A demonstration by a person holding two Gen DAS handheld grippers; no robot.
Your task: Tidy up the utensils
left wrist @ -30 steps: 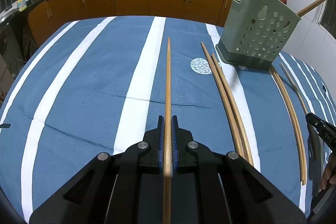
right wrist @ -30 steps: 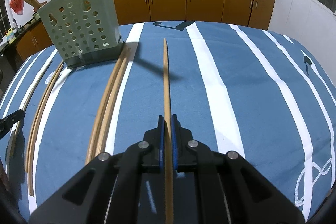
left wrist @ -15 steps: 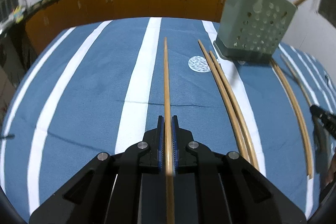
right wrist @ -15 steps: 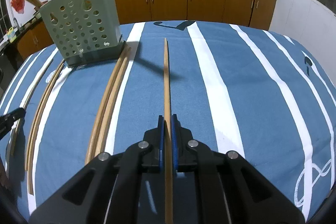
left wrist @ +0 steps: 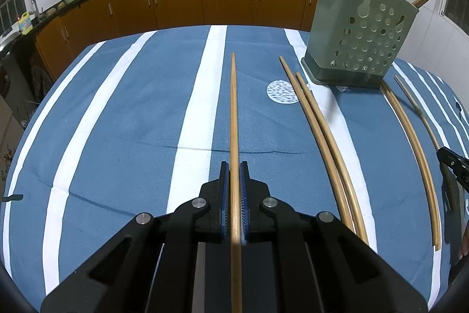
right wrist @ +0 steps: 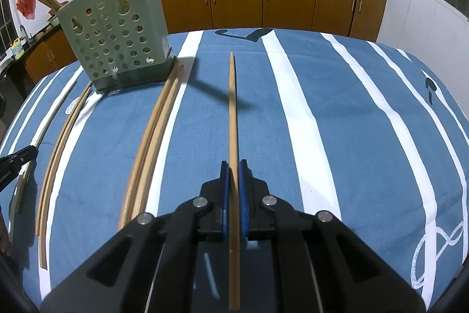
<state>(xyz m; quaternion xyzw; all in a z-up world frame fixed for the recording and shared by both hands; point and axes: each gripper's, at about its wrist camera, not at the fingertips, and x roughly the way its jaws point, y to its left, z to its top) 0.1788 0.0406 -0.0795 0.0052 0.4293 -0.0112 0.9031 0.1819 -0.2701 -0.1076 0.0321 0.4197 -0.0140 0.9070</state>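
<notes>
Chopsticks lie loose on the blue striped tablecloth (left wrist: 117, 113) around the green perforated holder (left wrist: 360, 34): a pair (left wrist: 319, 125) on its left side, another pair (left wrist: 410, 131) on its right. My left gripper (left wrist: 234, 175) pinches one chopstick (left wrist: 233, 107) pointing far across the cloth. My right gripper (right wrist: 233, 175) pinches another chopstick (right wrist: 232, 107) right of the holder, raised above its own shadow.

Open cloth lies left of the green holder (left wrist: 362, 34) (perforated, standing upright); loose chopsticks (left wrist: 322, 137) flank it on the bench (left wrist: 117, 122).
</notes>
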